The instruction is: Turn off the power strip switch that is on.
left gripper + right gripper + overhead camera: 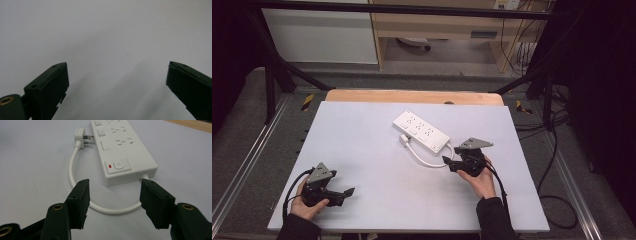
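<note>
A white power strip (421, 131) lies slantwise on the white tabletop (362, 165), right of centre. Its short white cable (424, 160) loops from the near end round to a white plug (405, 140) lying beside the strip. My right gripper (448, 164) sits at that near end. In the right gripper view it is open (115, 186), with the cable loop (72, 170) passing low between the jaws and no pad touching it. The strip's switch end (117, 166) is just ahead, the plug (80, 133) farther off. My left gripper (347, 196) rests near the front left, open (117, 65) over bare table.
A wooden board (412, 96) edges the table's far side. Black frame bars (272, 75) stand at the back corners, and dark cables (557, 165) trail on the floor to the right. Shelving and a cabinet stand beyond the table.
</note>
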